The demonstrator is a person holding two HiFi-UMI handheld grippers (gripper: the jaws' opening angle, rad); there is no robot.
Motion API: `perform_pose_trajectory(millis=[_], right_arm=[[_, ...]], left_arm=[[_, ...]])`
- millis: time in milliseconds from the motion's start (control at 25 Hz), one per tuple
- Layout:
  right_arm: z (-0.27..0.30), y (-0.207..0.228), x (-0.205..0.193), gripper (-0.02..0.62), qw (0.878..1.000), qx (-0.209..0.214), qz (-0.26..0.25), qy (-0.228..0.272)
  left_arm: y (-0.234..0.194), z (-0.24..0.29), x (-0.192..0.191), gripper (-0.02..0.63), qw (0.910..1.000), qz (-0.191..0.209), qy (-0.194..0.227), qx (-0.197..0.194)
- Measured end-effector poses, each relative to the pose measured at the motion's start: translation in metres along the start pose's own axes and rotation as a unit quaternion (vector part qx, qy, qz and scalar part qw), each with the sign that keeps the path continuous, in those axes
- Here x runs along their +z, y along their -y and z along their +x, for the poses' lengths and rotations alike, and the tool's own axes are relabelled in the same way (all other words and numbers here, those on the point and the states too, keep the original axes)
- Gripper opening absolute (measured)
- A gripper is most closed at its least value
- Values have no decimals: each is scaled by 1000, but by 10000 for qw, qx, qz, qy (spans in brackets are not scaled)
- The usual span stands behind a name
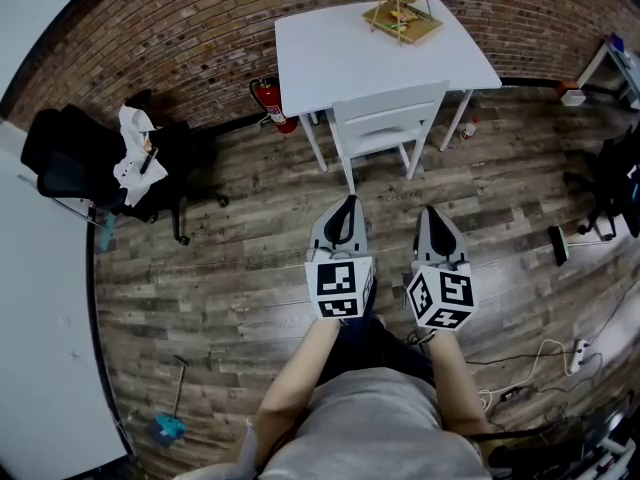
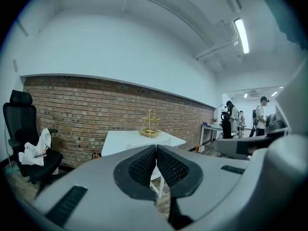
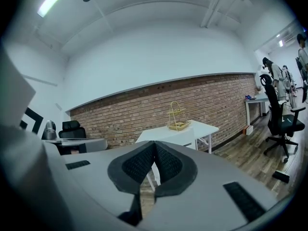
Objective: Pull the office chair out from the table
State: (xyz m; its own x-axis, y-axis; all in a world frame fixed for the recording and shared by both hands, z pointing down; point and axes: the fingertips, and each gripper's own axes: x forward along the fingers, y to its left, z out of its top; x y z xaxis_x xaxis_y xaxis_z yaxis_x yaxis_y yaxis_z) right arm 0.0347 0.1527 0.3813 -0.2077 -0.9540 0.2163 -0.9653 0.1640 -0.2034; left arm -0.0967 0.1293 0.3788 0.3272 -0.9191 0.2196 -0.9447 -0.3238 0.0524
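A white chair (image 1: 385, 118) is pushed in under the near side of a white table (image 1: 340, 48) that stands against the brick wall. My left gripper (image 1: 345, 200) and right gripper (image 1: 430, 209) hover side by side over the wooden floor, short of the chair and pointing at it. Both are shut with nothing between the jaws. In the left gripper view the left gripper (image 2: 156, 148) has its pads pressed together, with the table (image 2: 130, 139) beyond them. The right gripper (image 3: 155, 144) looks the same in its own view, with the table (image 3: 173, 131) ahead.
A black office chair (image 1: 90, 163) with a white cloth on it stands at the left, away from the table. A fire extinguisher (image 1: 268, 103) sits by the wall. A tiered basket (image 1: 403, 8) is on the table. Cables lie on the floor at the lower right.
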Motion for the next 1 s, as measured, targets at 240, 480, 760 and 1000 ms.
perform_pose_trajectory(millis=[240, 480, 760, 1000], right_arm=[[42, 6, 4, 14, 10000, -18, 53, -48], [88, 12, 17, 14, 10000, -25, 25, -69], [139, 21, 35, 14, 9999, -151, 40, -59], [182, 18, 45, 14, 9997, -237, -33, -84]], left_arm=[[-16, 40, 1, 15, 10000, -24, -82, 8], [-31, 84, 13, 15, 9999, -43, -88, -43], [-48, 135, 29, 15, 9998, -47, -102, -165], [-67, 169, 36, 15, 9996, -4, -136, -256]])
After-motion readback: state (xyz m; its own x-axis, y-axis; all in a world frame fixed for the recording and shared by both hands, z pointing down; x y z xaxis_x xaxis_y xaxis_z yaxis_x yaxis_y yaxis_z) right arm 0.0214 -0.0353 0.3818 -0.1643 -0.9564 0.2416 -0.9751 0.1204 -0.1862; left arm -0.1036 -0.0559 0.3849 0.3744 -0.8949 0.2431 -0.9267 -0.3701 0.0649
